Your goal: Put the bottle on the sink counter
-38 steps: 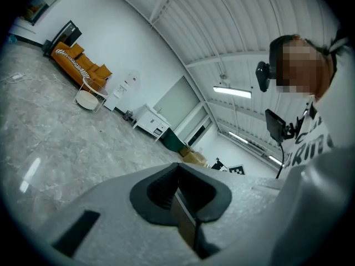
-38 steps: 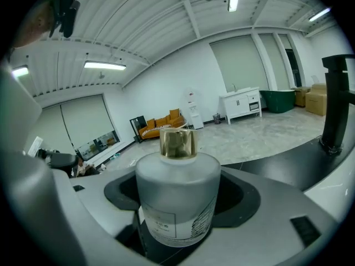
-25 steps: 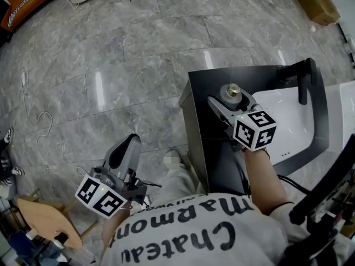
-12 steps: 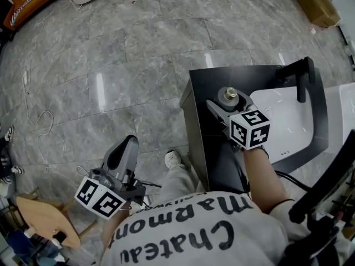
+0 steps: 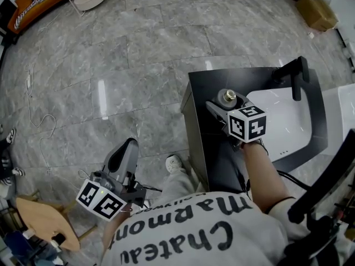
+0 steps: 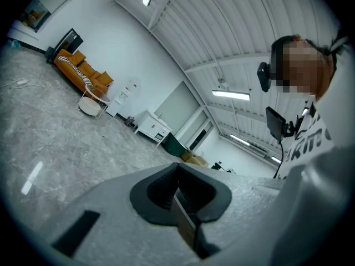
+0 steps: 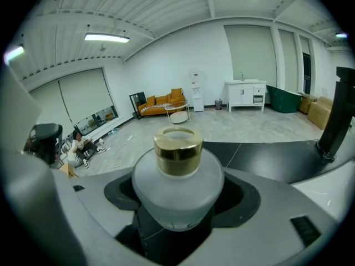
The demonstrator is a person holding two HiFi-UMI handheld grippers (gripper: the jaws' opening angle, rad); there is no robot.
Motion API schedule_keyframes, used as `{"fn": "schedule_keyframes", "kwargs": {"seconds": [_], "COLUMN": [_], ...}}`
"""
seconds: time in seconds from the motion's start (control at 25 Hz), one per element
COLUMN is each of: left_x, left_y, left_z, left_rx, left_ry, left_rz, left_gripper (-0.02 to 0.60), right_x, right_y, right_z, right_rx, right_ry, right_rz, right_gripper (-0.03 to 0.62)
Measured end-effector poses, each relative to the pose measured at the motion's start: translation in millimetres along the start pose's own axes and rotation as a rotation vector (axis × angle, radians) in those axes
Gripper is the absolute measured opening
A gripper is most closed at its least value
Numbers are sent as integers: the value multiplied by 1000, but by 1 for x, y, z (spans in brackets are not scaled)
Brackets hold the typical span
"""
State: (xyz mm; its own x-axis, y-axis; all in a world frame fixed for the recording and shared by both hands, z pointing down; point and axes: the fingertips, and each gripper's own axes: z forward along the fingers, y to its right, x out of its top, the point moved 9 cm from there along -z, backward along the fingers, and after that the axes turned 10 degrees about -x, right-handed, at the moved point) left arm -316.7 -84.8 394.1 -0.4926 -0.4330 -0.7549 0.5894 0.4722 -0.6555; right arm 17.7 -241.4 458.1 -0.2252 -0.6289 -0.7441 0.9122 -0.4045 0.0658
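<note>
Two grippers: right gripper (image 5: pixel 226 105) pinches frosted round glass bottle with gold cap (image 7: pixel 177 182) over black sink counter (image 5: pixel 211 85), left of white basin (image 5: pixel 288 126); left gripper (image 6: pixel 180 204) pressed together over grey marble floor (image 5: pixel 138 65).

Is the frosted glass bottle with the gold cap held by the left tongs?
No, the right tongs grip that bottle; the left tongs are empty.

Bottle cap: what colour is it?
The bottle has a shiny gold cap; the right gripper view shows it best.

the bottle (image 5: pixel 229 96) is over the left part of the sink counter (image 5: pixel 204 87) (basin (image 5: pixel 285 118) to its right).
</note>
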Motion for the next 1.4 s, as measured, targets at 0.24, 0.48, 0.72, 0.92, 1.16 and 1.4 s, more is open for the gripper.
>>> {"fn": "schedule_keyframes", "kwargs": {"seconds": [0.24, 0.48, 0.72, 0.92, 1.16, 1.4], "left_x": [-1, 4, 15, 21, 24, 26], "left_y": [8, 18, 28, 34, 34, 32], "left_z": [-12, -22, -33, -39, -45, -52], "left_rx": [0, 1, 1, -4, -11, -8], "left_ry": [12, 45, 75, 80, 92, 117], "left_rz": [16, 29, 52, 74, 95, 100], "left_gripper": [14, 15, 14, 15, 15, 15], "right_x": [-1, -3, -2, -4, -5, -8], "right_y": [-2, -5, -7, -9, -17, -24], "right_z": [0, -1, -1, -2, -1, -2], "right_rx": [-3, -29, -41, -45, -106, -160], "right_ry": [-35, -40, -58, -69, -83, -88], "right_rz": [-3, -65, -72, -76, -156, -167], "right_gripper": [342, 342, 342, 342, 342, 342]}}
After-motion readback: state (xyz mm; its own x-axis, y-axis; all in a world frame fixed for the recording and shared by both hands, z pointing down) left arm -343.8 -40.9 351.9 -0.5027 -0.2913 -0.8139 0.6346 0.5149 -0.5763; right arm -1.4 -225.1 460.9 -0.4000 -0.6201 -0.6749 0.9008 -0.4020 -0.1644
